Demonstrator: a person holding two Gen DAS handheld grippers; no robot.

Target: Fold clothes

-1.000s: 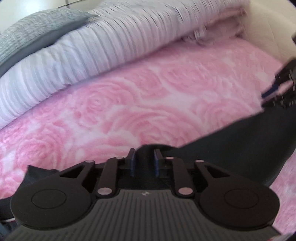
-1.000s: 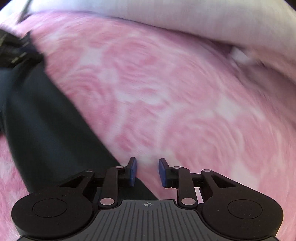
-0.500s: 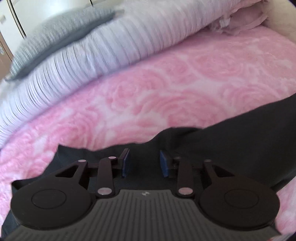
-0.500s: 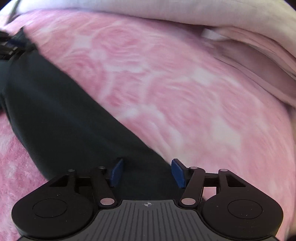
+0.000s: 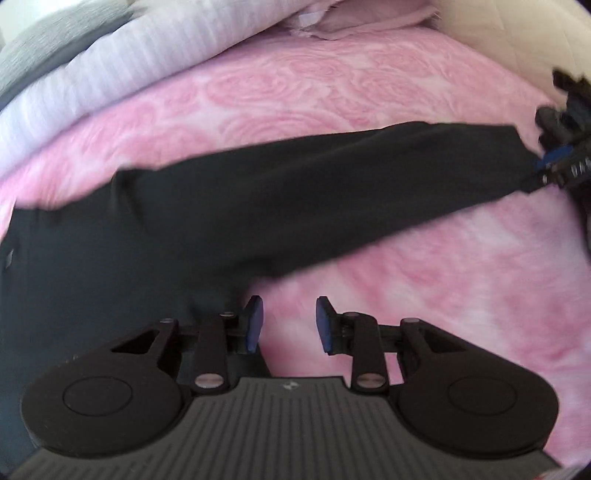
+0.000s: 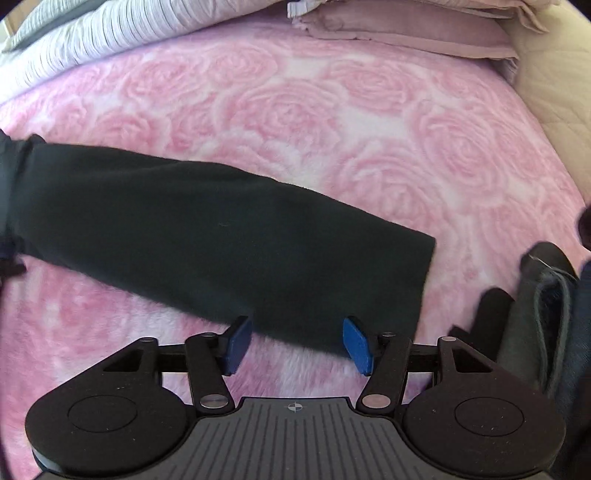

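Garment (image 6: 221, 229): plain black, no print – same flat black in the left wrist view (image 5: 295, 192).
Blanket (image 6: 369, 129): pink with a raised rose pattern, paler, near-white patches between the blooms.
Duvet (image 6: 110, 33): white to pale lilac with fine dark stripes.
Pillow (image 6: 406, 33): dusty mauve-pink, plain.
Grey cushion (image 5: 33, 44): heathered grey, far left.
Headboard (image 6: 554, 85): cream, faint quilted lines.
Left gripper (image 5: 288, 325): black body, ribbed grey base, blue pads (image 5: 255, 321).
Right gripper (image 6: 295, 343): black and grey likewise – brighter blue pads (image 6: 356, 343).
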